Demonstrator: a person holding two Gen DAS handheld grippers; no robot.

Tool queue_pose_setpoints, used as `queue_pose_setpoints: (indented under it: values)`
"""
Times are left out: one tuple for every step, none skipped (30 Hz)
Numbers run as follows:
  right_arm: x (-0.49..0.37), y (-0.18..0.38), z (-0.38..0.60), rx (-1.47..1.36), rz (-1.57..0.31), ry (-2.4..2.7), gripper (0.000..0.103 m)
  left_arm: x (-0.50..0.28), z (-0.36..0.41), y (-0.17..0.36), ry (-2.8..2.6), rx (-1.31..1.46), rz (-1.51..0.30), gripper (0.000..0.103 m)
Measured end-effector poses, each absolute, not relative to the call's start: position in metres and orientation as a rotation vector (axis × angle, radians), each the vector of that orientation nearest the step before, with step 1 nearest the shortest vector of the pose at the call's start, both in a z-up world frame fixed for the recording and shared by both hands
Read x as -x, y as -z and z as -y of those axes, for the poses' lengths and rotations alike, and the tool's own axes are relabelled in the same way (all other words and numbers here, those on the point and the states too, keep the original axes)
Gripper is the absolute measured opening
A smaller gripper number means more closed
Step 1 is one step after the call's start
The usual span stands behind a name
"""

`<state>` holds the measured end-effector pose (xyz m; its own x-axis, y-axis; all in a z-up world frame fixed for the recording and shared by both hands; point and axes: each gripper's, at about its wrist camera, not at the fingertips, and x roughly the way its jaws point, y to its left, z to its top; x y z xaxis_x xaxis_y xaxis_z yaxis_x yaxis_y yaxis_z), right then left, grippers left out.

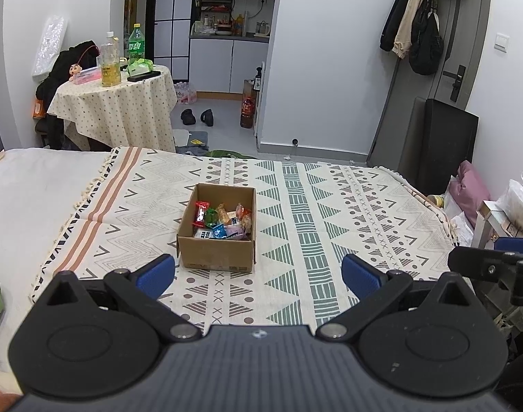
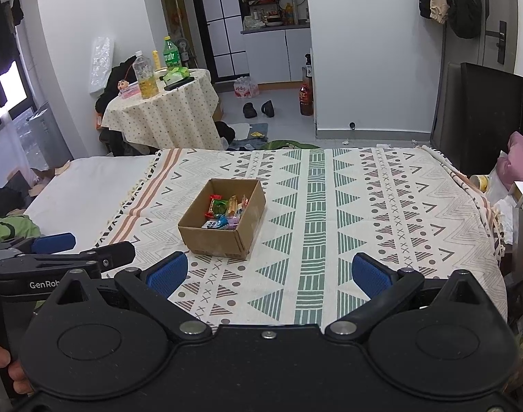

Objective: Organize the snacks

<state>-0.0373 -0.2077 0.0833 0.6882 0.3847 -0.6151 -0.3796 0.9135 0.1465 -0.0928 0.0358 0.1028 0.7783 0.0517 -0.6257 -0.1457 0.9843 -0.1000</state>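
From the left wrist I see my left gripper (image 1: 258, 276) spread wide and empty, the open brown cardboard box (image 1: 217, 229) of wrapped snacks (image 1: 223, 221) just ahead on the patterned cloth (image 1: 330, 226). From the right wrist, my right gripper (image 2: 270, 274) gapes too, short of the box.

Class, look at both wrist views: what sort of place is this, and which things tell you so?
Most likely a small studio flat. A bed with a patterned blanket holds the cardboard box of snacks; beyond it lie a kitchenette and an entry door hung with coats.
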Motion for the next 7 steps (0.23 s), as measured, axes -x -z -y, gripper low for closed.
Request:
queue_pose_setpoints:
  values:
    - [0.0372, -0.0832, 0.2077, -0.007, -0.689, -0.427, 0.103, 0.0923, -0.0352, -0.1028, -0.107, 0.146, -0.671, 0.103]
    - [0.0372, -0.0832, 0.2078, -0.007, -0.689, -0.428, 0.103, 0.0924, -0.0356, -0.1029, -0.105, 0.146, -0.671, 0.103]
    - [0.0372, -0.0832, 0.2078, -0.007, -0.689, -0.427, 0.103, 0.0927, -0.0351, -0.1027, -0.104, 0.146, -0.669, 0.103]
    - [0.0375, -0.0828, 0.2078, -0.007, -0.687, -0.423, 0.103, 0.0928, -0.0349, -0.1022, -0.103, 0.146, -0.669, 0.103]
    - [0.0378, -0.0825, 0.2079, -0.008, -0.685, -0.419, 0.103, 0.0929, -0.0348, -0.1019, -0.102, 0.145, -0.668, 0.103]
    - [0.0378, -0.0823, 0.2081, -0.010, -0.686, -0.417, 0.103, 0.0930, -0.0351, -0.1017, -0.102, 0.145, -0.668, 0.103]
    - [0.0376, -0.0818, 0.2084, -0.013, -0.689, -0.416, 0.103, 0.0928, -0.0348, -0.1017, -0.103, 0.145, -0.670, 0.103]
